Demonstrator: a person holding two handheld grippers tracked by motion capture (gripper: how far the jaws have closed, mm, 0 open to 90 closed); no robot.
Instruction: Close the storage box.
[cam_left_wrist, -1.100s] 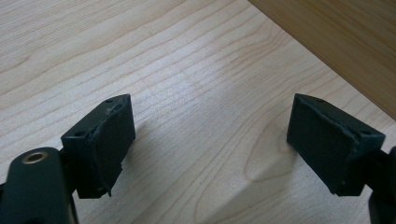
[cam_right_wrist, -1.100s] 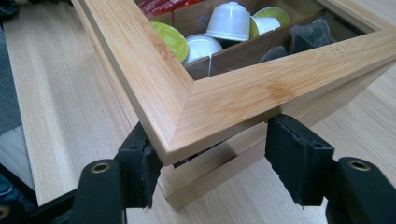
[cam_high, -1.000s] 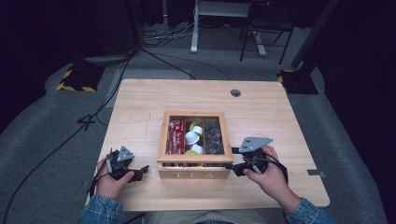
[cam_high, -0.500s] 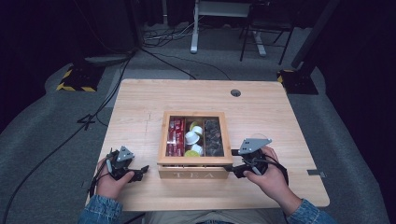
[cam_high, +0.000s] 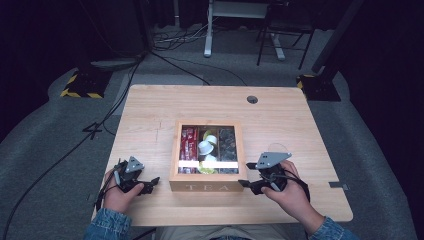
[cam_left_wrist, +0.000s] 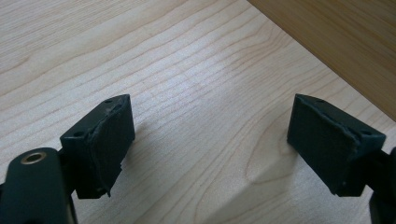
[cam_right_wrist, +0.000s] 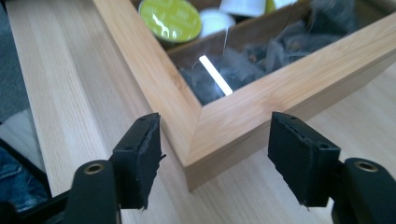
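While flanking the tea box (cam_high: 207, 156) on the worktop (cam_high: 150, 115): right tool (cam_right_wrist: 215, 156) just opening wider, astride its corner, untouched; left tool (cam_left_wrist: 210, 144) wide open, empty.

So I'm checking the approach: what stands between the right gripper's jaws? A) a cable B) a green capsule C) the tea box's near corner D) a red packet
C: in the right gripper view the open right gripper straddles the tea box corner, pads not touching.
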